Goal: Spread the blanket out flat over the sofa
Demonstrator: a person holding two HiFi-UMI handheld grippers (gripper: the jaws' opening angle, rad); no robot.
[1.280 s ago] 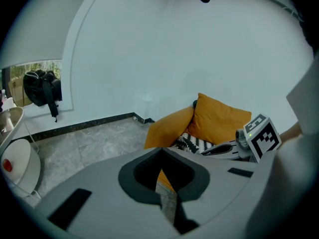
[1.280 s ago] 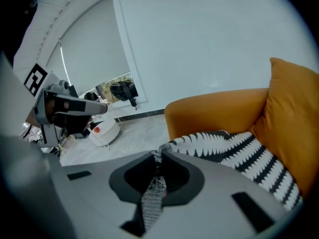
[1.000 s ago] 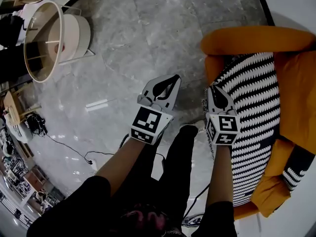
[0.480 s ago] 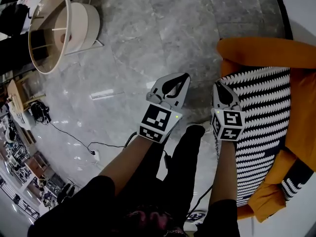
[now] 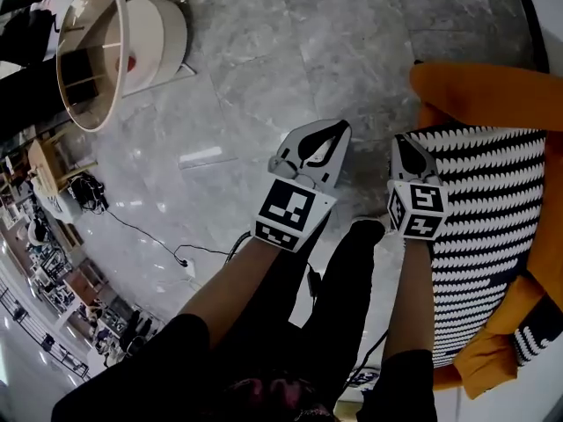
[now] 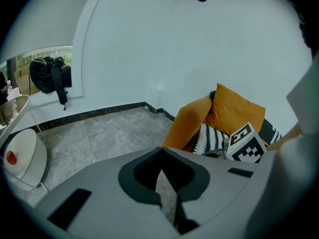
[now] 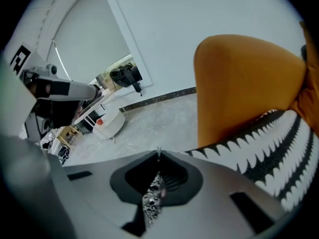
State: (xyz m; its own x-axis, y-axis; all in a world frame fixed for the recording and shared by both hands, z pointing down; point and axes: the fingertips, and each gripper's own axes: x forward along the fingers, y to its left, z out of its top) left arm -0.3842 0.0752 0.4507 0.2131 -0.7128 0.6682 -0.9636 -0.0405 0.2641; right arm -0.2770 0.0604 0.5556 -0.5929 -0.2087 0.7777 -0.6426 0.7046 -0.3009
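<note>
Bringing your left gripper [image 5: 339, 128], clenched empty at centre frame, across to the hem would help. The right gripper [image 5: 407, 141] has just been closing its jaws, apparently pinching the striped blanket [image 5: 484, 192] draped over the orange sofa [image 5: 484, 90] at right.

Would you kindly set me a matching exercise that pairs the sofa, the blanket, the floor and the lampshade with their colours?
Things:
1. sofa
2. blanket
3. floor
4. lampshade

Colours:
A. grey
B. beige
C. orange
D. black and white

Pairs: 1-C; 2-D; 3-A; 4-B
</note>
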